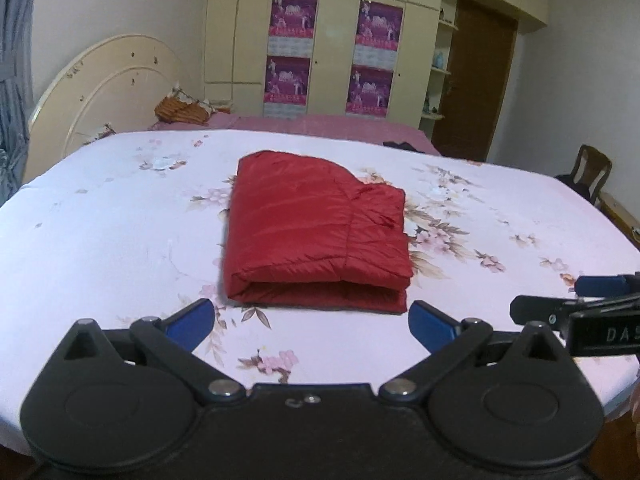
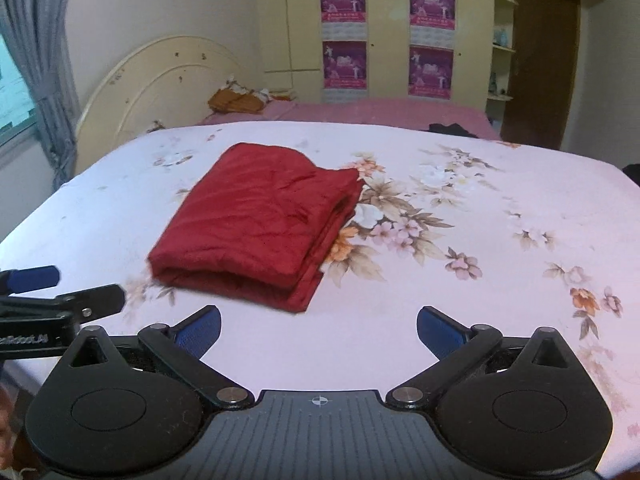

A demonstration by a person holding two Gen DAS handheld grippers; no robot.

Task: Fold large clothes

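Note:
A red padded garment (image 1: 316, 232) lies folded into a thick rectangle on the floral sheet (image 1: 100, 232), its folded edge towards me. In the left wrist view my left gripper (image 1: 312, 322) hangs open just short of that edge, nothing between its blue pads. The right wrist view shows the same red garment (image 2: 260, 220) ahead and to the left, with my right gripper (image 2: 319, 326) open and empty over bare sheet (image 2: 480, 320). Each gripper shows at the edge of the other's view: the right gripper (image 1: 576, 296) on the right side, the left gripper (image 2: 64, 288) on the left.
Beyond the floral surface lies a pink bed (image 1: 320, 124) with an orange pillow (image 1: 182, 110) and a cream headboard (image 1: 108, 84). Cream wardrobes with purple posters (image 1: 294, 16) line the back wall. A brown door (image 1: 476, 80) and a wooden chair (image 1: 590, 170) stand at the right.

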